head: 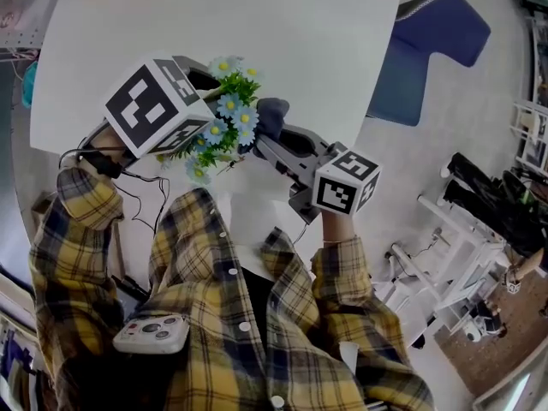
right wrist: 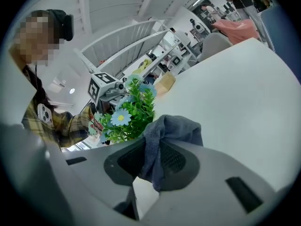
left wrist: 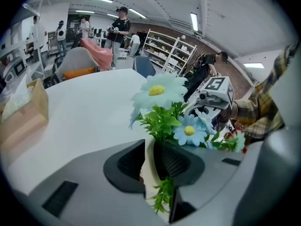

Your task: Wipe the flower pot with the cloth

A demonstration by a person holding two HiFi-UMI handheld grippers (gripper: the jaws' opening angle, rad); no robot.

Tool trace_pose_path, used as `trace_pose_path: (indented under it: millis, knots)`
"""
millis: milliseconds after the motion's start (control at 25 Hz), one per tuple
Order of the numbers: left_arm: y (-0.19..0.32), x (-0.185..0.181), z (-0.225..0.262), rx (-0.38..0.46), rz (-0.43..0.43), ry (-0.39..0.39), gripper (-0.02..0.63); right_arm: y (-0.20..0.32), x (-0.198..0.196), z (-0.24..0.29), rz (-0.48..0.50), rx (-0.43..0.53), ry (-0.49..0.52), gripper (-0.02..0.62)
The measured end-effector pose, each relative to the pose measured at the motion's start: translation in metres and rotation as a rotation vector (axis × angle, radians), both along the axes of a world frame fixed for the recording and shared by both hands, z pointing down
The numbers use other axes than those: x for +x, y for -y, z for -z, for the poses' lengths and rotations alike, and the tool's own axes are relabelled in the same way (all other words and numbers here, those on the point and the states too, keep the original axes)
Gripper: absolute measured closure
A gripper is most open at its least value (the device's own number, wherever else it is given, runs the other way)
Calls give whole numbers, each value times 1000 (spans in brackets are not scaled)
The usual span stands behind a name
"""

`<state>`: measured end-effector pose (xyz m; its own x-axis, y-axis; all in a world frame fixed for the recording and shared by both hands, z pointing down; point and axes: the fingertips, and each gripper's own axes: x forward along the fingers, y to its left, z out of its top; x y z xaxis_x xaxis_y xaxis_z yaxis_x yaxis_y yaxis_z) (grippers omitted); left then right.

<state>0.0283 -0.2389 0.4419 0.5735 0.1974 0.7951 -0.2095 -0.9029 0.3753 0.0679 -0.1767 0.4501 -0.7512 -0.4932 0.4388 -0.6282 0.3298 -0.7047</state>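
Note:
My left gripper (left wrist: 149, 159) is shut on the cream wall of the flower pot (left wrist: 149, 173), which stands between its two pads. Pale blue artificial daisies and green leaves (left wrist: 162, 102) rise from the pot just past the jaws. In the head view the flowers (head: 224, 114) show beside the left gripper's marker cube (head: 154, 105), which hides the pot itself. My right gripper (right wrist: 150, 161) is shut on a grey-blue cloth (right wrist: 171, 128) that bunches up over its jaws. The cloth (head: 272, 114) sits just right of the flowers, close to them; whether it touches the pot is hidden.
A round white table (head: 300, 41) spreads out beyond both grippers. A blue chair (head: 432, 41) stands at its right side, and a brown cardboard box (left wrist: 23, 117) sits on the table's far left. People and shelves stand in the background of the room.

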Motion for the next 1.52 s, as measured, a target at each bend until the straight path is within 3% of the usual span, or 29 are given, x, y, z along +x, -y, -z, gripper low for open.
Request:
trace_pose_path:
  millis: [280, 640, 960, 1240, 1520]
  knots:
    - [4, -33, -4, 22, 101, 24, 503, 2, 0, -3, 30, 15, -4, 532]
    - [-5, -76, 20, -2, 272, -32, 503, -1, -5, 7, 72, 38, -15, 532]
    - [-47, -120, -4, -94, 500, -71, 503, 16, 9, 8, 155, 70, -37, 532]
    - [-105, -97, -13, -230, 661, -197, 480, 24, 13, 6, 303, 82, -61, 532]
    - [-101, -71, -11, -293, 788, -328, 426, 30, 4, 6, 418, 78, -66, 532]
